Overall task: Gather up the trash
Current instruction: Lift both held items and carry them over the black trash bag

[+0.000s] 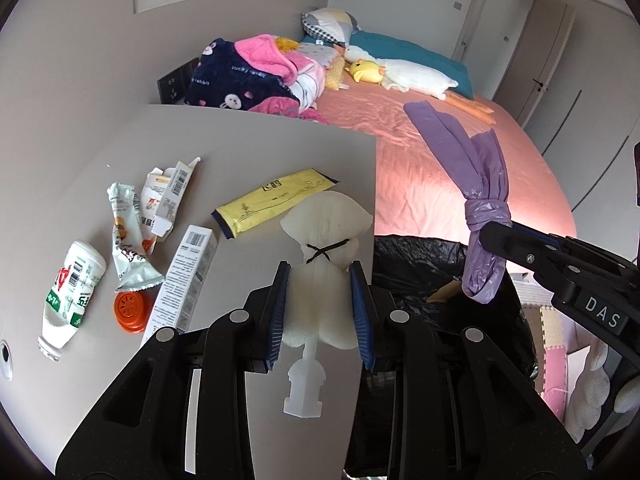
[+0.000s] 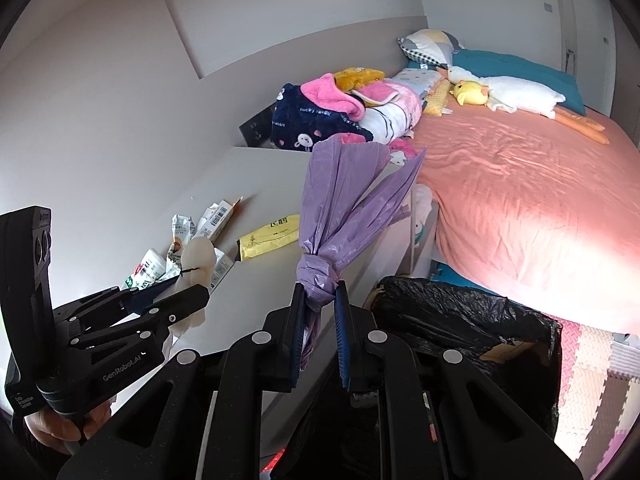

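Two handheld grippers work beside a pink-sheeted bed, above a grey bedside table and a black-lined trash bin. On the right, the right gripper pinches a knotted purple plastic bag just below its knot, near the bin. Over the table's edge, the left gripper clamps a white foam wrapper. Behind it on the table lie a yellow packet, a long white carton, a squeezed white tube and an orange cap.

Knotted purple bag and white foam piece, both claw-held.
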